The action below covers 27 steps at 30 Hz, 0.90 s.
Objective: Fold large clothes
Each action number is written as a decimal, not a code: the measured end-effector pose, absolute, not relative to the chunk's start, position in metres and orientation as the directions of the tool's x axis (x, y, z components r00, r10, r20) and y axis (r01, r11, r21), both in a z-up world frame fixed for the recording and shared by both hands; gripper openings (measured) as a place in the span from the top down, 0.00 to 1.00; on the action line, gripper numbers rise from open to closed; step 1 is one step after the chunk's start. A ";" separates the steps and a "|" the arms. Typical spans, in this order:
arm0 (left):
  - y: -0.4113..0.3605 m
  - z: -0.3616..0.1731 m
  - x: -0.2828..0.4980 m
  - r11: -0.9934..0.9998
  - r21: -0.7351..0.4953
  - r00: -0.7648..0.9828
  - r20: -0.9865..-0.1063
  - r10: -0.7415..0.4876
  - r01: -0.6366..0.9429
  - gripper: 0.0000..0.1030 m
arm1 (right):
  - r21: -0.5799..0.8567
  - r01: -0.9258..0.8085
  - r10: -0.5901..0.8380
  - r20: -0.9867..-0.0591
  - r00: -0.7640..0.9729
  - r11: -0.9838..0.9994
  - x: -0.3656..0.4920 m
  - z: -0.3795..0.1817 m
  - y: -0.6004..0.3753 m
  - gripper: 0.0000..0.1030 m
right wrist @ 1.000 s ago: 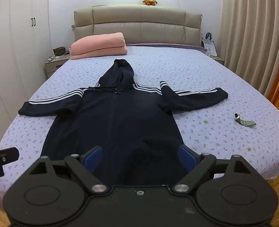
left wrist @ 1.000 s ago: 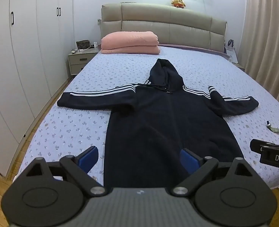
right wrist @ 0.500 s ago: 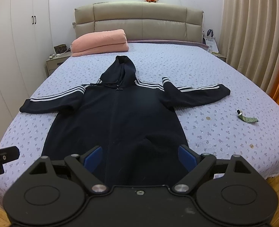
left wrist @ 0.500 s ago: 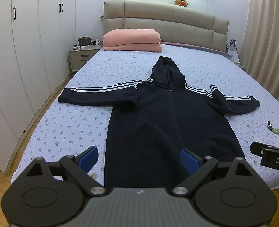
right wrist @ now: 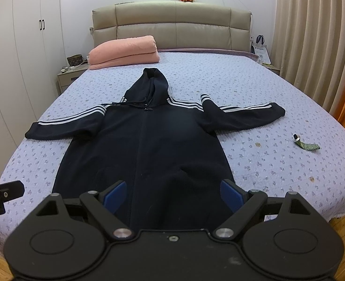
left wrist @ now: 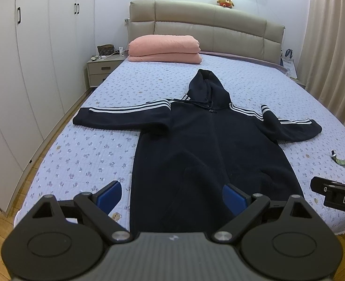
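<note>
A long dark navy hoodie [left wrist: 207, 145] with white striped sleeves lies flat and face up on the bed, hood toward the headboard, both sleeves spread out; it also shows in the right wrist view [right wrist: 146, 145]. My left gripper [left wrist: 171, 197] is open and empty, held above the hem near the foot of the bed. My right gripper [right wrist: 172, 195] is open and empty, also above the hem. The right gripper's tip shows at the right edge of the left wrist view [left wrist: 334, 193].
The bed [left wrist: 90, 154] has a lilac flowered quilt. A folded pink blanket [left wrist: 164, 49] lies by the headboard. A small green tube [right wrist: 304, 143] lies on the quilt at the right. Wardrobes [left wrist: 20, 70] and a nightstand [left wrist: 102, 70] stand left, curtains [right wrist: 313, 35] right.
Both views have tilted slightly downward, so the bed and hoodie sit a little lower in frame. Both grippers stay open and empty.
</note>
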<state>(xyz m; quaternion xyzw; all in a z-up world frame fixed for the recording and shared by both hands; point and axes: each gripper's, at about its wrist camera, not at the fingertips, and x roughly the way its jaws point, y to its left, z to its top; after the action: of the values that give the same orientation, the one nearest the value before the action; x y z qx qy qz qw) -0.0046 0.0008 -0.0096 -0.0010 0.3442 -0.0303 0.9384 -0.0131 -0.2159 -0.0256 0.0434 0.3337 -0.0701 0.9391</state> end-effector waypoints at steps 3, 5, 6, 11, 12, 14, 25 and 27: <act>0.001 -0.009 -0.004 0.998 -0.020 0.763 -0.644 -0.056 0.056 0.08 | 0.034 0.159 -0.102 -0.633 0.767 0.987 -0.013 -0.026 -0.215 0.00; 0.002 -0.009 -0.004 0.998 -0.020 0.763 -0.644 -0.056 0.056 0.08 | 0.034 0.159 -0.102 -0.633 0.767 0.987 -0.014 -0.026 -0.215 0.00; 0.002 -0.009 -0.004 0.998 -0.020 0.763 -0.644 -0.056 0.056 0.08 | 0.034 0.159 -0.102 -0.633 0.767 0.987 -0.014 -0.026 -0.215 0.00; 0.003 -0.008 -0.004 0.998 -0.020 0.767 -0.639 -0.056 0.057 0.08 | 0.039 0.151 -0.092 -0.635 0.767 0.988 -0.014 -0.027 -0.212 0.00; 0.003 -0.008 -0.005 0.998 -0.019 0.767 -0.639 -0.056 0.057 0.08 | 0.039 0.149 -0.091 -0.635 0.767 0.988 -0.015 -0.028 -0.211 0.00; 0.002 -0.008 -0.005 0.998 -0.017 0.769 -0.636 -0.057 0.059 0.08 | 0.036 0.146 -0.090 -0.636 0.766 0.989 -0.015 -0.027 -0.209 0.00; 0.001 -0.008 -0.005 0.998 -0.012 0.773 -0.633 -0.056 0.062 0.08 | 0.043 0.133 -0.075 -0.644 0.762 0.990 -0.014 -0.026 -0.208 0.00; 0.002 -0.008 -0.004 0.998 -0.009 0.774 -0.631 -0.055 0.063 0.08 | 0.044 0.134 -0.075 -0.643 0.762 0.990 -0.014 -0.025 -0.208 0.00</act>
<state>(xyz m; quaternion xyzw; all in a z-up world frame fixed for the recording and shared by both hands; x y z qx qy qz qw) -0.0045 0.0017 -0.0077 0.0061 0.3350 -0.0312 0.9417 -0.0137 -0.2083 -0.0255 0.0437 0.3406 -0.0558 0.9375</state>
